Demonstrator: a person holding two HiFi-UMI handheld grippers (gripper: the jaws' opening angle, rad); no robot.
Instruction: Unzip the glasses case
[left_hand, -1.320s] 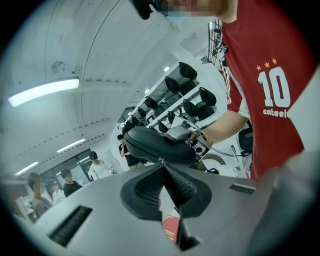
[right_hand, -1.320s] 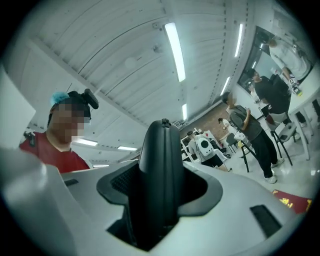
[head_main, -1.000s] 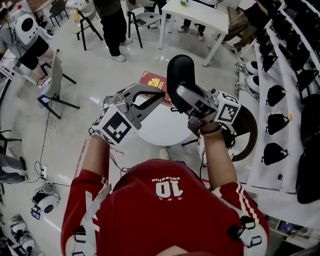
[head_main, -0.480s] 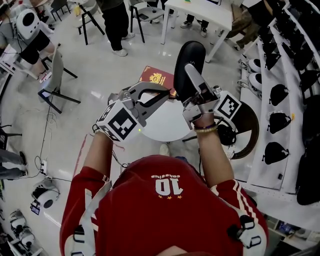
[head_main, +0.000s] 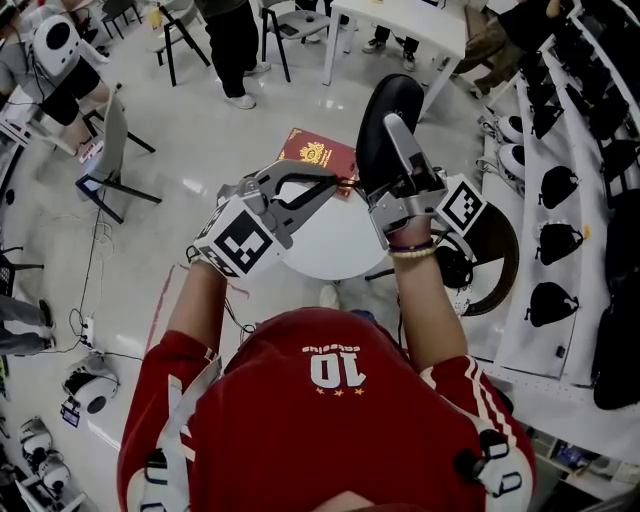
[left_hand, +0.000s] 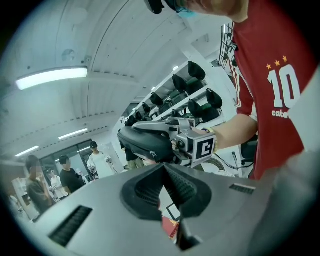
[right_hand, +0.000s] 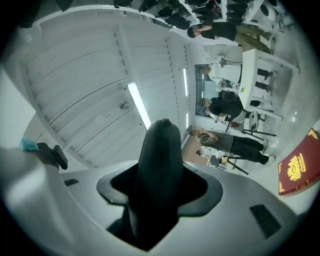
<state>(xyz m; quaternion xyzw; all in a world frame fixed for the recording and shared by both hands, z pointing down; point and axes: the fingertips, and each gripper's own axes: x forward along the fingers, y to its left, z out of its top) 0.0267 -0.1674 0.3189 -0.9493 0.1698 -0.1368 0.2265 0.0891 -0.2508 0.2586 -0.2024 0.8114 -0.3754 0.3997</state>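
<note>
- Standing at the far left of the head view, a grey chair (head_main: 108, 160) sits on the glossy floor, well apart from the work.
- The left gripper (head_main: 335, 183) is held above the round white table (head_main: 330, 250), jaws pressed together with nothing seen between them. Its tip points at the lower part of the case; contact cannot be told.
- A red booklet (head_main: 318, 157) lies on the table's far edge, partly hidden behind the left gripper's tip.
- The black glasses case (head_main: 385, 115) stands on end in the air above the table's right side, clamped low down between the wide-set jaws of the right gripper (head_main: 400, 165). In the right gripper view it blocks the middle of the scene.
- A white desk (head_main: 400, 25) and standing people fill the background.
- Shelves (head_main: 520, 250) of black pouches line the right.
</note>
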